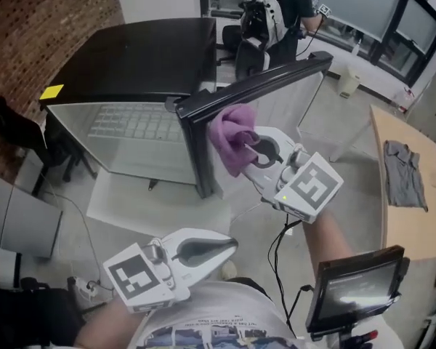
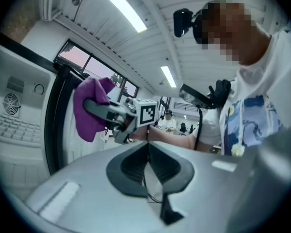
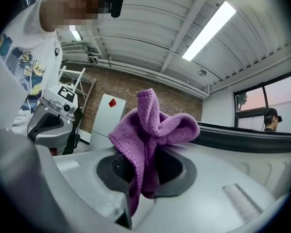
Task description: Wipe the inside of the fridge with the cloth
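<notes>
Purple cloth [image 1: 232, 138] clamped in my right gripper [image 1: 253, 148], bunched just beside the open fridge door [image 1: 256, 86] edge, my left gripper [image 1: 229, 246] closed, empty

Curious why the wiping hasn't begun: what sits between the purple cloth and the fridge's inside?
The fridge's black side edge, beside the open door, stands between the cloth and the white inside, as the head view shows.
</notes>
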Demonstrator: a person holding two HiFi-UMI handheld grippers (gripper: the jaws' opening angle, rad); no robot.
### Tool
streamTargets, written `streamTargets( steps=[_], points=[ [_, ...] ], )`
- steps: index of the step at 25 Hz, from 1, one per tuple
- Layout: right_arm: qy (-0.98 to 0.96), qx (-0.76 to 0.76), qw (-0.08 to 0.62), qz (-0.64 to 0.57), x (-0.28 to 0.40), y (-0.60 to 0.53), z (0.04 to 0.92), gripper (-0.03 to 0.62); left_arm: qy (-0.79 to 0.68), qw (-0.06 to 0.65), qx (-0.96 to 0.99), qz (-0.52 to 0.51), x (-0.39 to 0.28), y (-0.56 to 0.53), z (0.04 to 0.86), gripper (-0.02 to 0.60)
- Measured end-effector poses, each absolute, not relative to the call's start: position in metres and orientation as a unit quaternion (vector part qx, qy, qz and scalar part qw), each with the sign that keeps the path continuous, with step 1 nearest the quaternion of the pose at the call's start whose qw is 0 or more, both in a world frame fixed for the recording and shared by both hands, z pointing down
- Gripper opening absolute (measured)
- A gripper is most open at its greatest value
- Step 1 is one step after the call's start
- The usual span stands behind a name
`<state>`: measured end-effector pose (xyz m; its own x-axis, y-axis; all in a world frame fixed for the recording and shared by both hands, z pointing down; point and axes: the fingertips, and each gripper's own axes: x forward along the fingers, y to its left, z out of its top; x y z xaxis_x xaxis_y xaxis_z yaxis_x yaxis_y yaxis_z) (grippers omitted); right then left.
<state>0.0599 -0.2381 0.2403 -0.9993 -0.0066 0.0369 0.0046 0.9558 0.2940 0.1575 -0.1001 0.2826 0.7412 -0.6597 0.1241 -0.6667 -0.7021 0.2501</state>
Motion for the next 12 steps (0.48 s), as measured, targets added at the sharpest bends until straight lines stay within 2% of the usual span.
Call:
streamTargets(
  steps=[12],
  points=[
    [-0.985, -0.028, 0.033, -0.169, 0.072, -0.287, 0.243, 0.078, -0.405, 0.151, 0.901, 0.017, 0.167, -0.122, 0.289, 0.006]
  ],
)
